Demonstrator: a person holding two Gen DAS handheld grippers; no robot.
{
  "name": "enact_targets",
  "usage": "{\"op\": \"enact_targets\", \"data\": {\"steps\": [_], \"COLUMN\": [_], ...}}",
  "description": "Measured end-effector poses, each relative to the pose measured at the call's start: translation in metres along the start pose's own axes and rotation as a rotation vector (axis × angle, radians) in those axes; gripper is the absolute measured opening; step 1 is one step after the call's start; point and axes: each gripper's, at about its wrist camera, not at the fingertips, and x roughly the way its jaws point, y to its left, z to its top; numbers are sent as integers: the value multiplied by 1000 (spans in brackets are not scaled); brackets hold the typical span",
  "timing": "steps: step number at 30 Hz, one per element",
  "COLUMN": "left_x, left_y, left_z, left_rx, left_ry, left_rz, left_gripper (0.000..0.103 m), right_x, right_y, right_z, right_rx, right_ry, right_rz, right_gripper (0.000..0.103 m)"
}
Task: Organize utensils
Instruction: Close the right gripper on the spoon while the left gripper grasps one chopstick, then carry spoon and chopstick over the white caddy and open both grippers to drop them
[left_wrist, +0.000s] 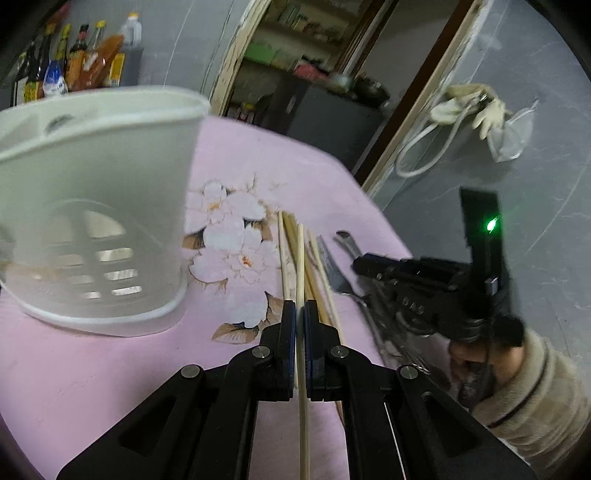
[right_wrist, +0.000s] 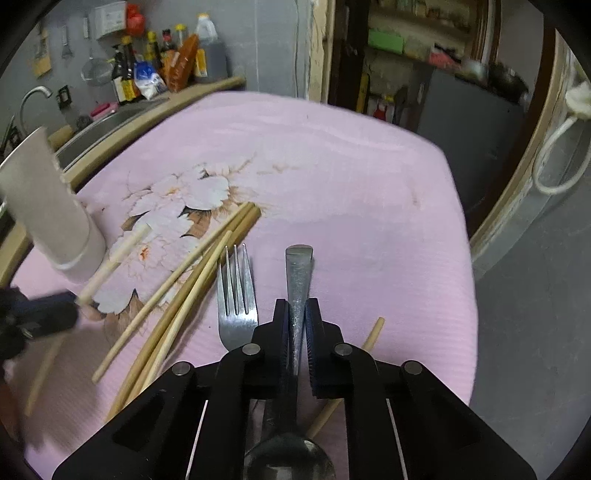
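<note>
Here the chopstick (left_wrist: 301, 295) is pinched between the pads of the left gripper (left_wrist: 300, 314), running along the fingers in the lower middle of the frame, probably so it can go upright into the white utensil holder (left_wrist: 99, 206) at the left. The other chopsticks (left_wrist: 288, 254) lie loose on the pink flowered cloth (left_wrist: 258, 155) just ahead. In the right wrist view the right gripper (right_wrist: 298, 314) is pressed on the handle of the spoon (right_wrist: 298, 269), bowl toward the camera, and the fork (right_wrist: 236, 295) lies just beside it at the left, untouched.
</note>
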Motion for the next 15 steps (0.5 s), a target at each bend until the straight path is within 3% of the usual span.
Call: {"op": "enact_targets", "data": {"steps": [15], "left_x": [-51], "left_y": [14], "left_z": [-4], "left_rx": [-23], "left_ry": [-200], "left_rz": [-45], "left_gripper": [2], "right_x": [-60], "right_y": [29], "right_z": [-35], "right_rx": [-85], "right_ry": [-363], "right_rz": [27], "right_gripper": [7]}}
